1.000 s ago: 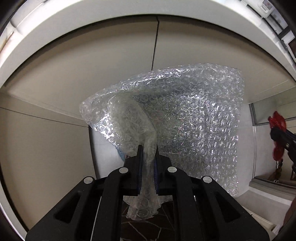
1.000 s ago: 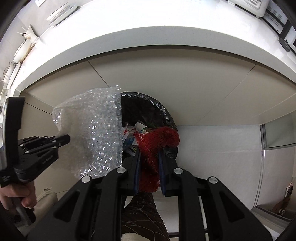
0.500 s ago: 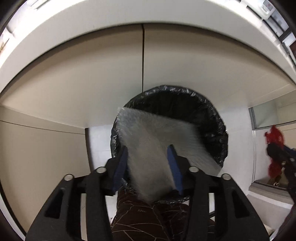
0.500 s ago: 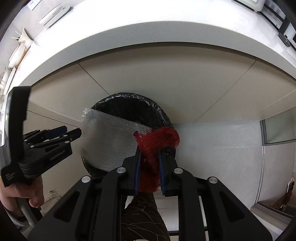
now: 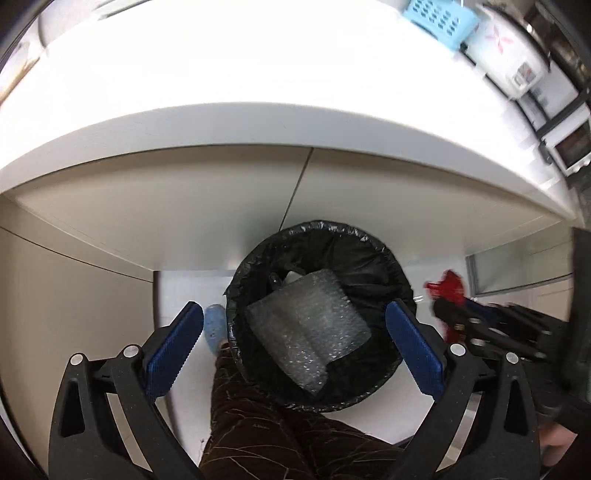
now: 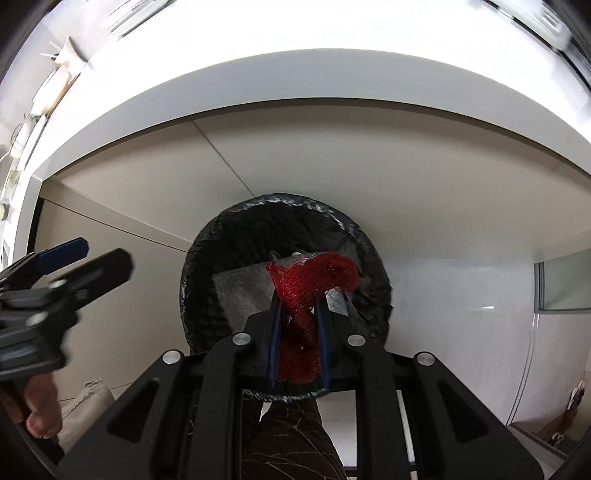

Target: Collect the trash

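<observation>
Left gripper (image 5: 293, 334) now spread empty, bubble wrap (image 5: 306, 332) dropped into bin (image 5: 369, 251) at 12 o'clock; right gripper (image 6: 298, 332) clenched on red net (image 6: 314, 280), prob. next in.

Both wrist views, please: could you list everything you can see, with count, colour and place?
trash bin: one, black liner, on the floor below the counter.
bubble wrap: one, clear, inside the bin.
red mesh net: one, red, clamped in the right gripper above the bin.
counter: one, white, above.
basket: one, light blue, on the counter.
slipper: one, blue, left of the bin.
left gripper: black, blue pads, open.
right gripper: black, shut.
</observation>
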A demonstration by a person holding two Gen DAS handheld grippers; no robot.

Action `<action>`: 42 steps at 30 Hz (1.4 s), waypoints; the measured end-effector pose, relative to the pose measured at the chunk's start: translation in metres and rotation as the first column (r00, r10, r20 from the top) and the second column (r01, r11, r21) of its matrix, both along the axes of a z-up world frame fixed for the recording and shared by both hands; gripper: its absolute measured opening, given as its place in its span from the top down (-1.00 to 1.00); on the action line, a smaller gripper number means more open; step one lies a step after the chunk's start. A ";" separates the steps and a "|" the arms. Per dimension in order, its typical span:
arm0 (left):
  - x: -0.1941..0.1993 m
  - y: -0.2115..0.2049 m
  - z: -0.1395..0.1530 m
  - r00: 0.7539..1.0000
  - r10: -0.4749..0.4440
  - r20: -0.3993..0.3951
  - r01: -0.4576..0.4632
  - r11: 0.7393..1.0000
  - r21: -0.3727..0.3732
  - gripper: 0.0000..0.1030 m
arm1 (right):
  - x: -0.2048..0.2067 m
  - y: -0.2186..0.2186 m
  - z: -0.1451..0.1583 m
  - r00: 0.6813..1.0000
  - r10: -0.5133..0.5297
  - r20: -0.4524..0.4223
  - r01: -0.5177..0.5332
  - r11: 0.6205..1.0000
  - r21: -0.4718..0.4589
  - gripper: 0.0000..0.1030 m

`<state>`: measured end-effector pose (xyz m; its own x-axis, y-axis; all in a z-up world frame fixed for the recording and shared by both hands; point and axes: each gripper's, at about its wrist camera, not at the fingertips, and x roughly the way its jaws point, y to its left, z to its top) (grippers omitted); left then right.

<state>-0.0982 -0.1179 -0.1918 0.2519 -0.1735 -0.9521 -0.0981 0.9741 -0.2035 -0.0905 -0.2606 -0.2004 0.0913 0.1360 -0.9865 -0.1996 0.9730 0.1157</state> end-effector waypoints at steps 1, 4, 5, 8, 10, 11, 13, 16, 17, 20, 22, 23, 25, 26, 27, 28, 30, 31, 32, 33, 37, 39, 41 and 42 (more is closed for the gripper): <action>-0.001 0.005 0.003 1.000 0.013 0.008 -0.013 1.000 0.010 -0.88 | 0.001 0.004 -0.003 1.000 0.010 -0.002 -0.010 1.000 0.000 0.69; -0.004 0.019 0.005 0.999 0.046 0.006 -0.046 0.999 0.027 -0.88 | 0.003 0.014 -0.011 1.000 0.024 -0.012 -0.024 1.000 0.003 0.69; -0.005 0.022 0.003 0.998 0.057 0.004 -0.057 0.998 0.037 -0.88 | 0.003 0.016 -0.017 0.999 0.029 -0.014 -0.029 1.000 0.000 0.69; -0.008 0.033 0.001 0.996 0.084 -0.014 -0.082 0.994 0.065 -0.88 | 0.005 0.024 -0.024 0.998 0.050 -0.023 -0.050 0.999 -0.004 0.68; -0.010 0.036 -0.004 0.996 0.086 -0.020 -0.084 0.993 0.082 -0.88 | 0.006 0.028 -0.028 0.998 0.060 -0.031 -0.060 0.998 -0.008 0.66; -0.012 0.038 -0.005 0.996 0.089 -0.022 -0.087 0.993 0.086 -0.88 | 0.006 0.030 -0.029 0.997 0.063 -0.035 -0.063 0.998 -0.008 0.62; -0.014 0.042 -0.007 0.994 0.102 -0.029 -0.099 0.991 0.088 -0.88 | 0.006 0.032 -0.033 0.997 0.063 -0.037 -0.064 0.998 -0.017 0.53; -0.015 0.049 -0.008 0.993 0.112 -0.033 -0.109 0.990 0.084 -0.88 | 0.008 0.030 -0.036 0.997 0.057 -0.042 -0.057 0.998 -0.011 0.50; -0.015 0.049 -0.008 0.993 0.112 -0.032 -0.109 0.991 0.084 -0.88 | 0.008 0.030 -0.036 0.998 0.058 -0.040 -0.059 0.998 -0.013 0.43; -0.014 0.047 -0.009 0.994 0.102 -0.032 -0.099 0.992 0.083 -0.88 | 0.009 0.027 -0.032 0.998 0.047 -0.031 -0.047 0.999 -0.009 0.15; -0.014 0.044 -0.010 0.996 0.088 -0.031 -0.085 0.993 0.085 -0.88 | 0.010 0.026 -0.029 0.999 0.042 -0.027 -0.042 0.999 -0.007 -0.06; -0.014 0.042 -0.009 0.996 0.084 -0.031 -0.081 0.993 0.081 -0.88 | 0.010 0.025 -0.027 0.999 0.044 -0.023 -0.044 0.999 -0.008 -0.19; -0.013 0.039 -0.007 0.997 0.074 -0.029 -0.072 0.995 0.075 -0.88 | 0.011 0.024 -0.023 0.999 0.045 -0.018 -0.045 0.999 -0.009 -0.37; -0.013 0.038 -0.005 0.997 0.070 -0.028 -0.067 0.995 0.076 -0.88 | 0.011 0.022 -0.018 0.999 0.042 -0.013 -0.042 0.999 -0.008 -0.47; -0.013 0.036 -0.003 0.997 0.066 -0.026 -0.064 0.995 0.075 -0.88 | 0.011 0.020 -0.014 0.999 0.040 -0.005 -0.040 0.999 -0.007 -0.51; -0.013 0.035 0.001 0.998 0.064 -0.025 -0.062 0.996 0.070 -0.88 | 0.012 0.018 -0.007 0.999 0.037 0.007 -0.036 0.999 -0.008 -0.61; -0.013 0.033 0.010 0.998 0.061 -0.017 -0.060 0.996 0.064 -0.88 | 0.013 0.015 0.005 0.999 0.030 0.033 -0.029 0.999 -0.016 -0.72; -0.013 0.032 0.014 0.998 0.057 -0.009 -0.057 0.997 0.060 -0.88 | 0.013 0.014 0.010 0.999 0.027 0.044 -0.027 1.000 -0.014 -0.76; -0.013 0.031 0.019 0.998 0.055 -0.004 -0.055 0.997 0.058 -0.88 | 0.014 0.012 0.017 0.998 0.025 0.054 -0.024 1.000 -0.012 -0.77; -0.014 0.030 0.023 0.999 0.054 0.000 -0.054 0.997 0.056 -0.88 | 0.014 0.011 0.023 0.998 0.023 0.062 -0.022 1.000 -0.014 -0.77; -0.018 0.026 0.049 0.998 0.049 0.024 -0.050 0.998 0.045 -0.88 | 0.010 0.005 0.057 0.993 0.010 0.114 -0.007 1.000 -0.023 -0.82; -0.020 0.026 0.067 0.998 0.053 0.037 -0.054 0.998 0.038 -0.88 | 0.009 0.000 0.079 0.991 -0.007 0.137 0.010 1.000 -0.025 -0.82; -0.023 0.025 0.086 0.997 0.055 0.060 -0.058 0.997 0.043 -0.88 | 0.007 -0.004 0.102 0.988 -0.017 0.152 0.023 0.999 -0.036 -0.82; -0.025 0.025 0.095 0.996 0.057 0.074 -0.060 0.997 0.043 -0.88 | 0.005 -0.006 0.115 0.986 -0.024 0.165 0.030 0.999 -0.035 -0.82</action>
<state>-0.1230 -0.0928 -0.0968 0.3293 -0.1134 -0.9374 -0.1418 0.9756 -0.1678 -0.0852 -0.2666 -0.0851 0.2556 0.0948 -0.9621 -0.1866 0.9813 0.0471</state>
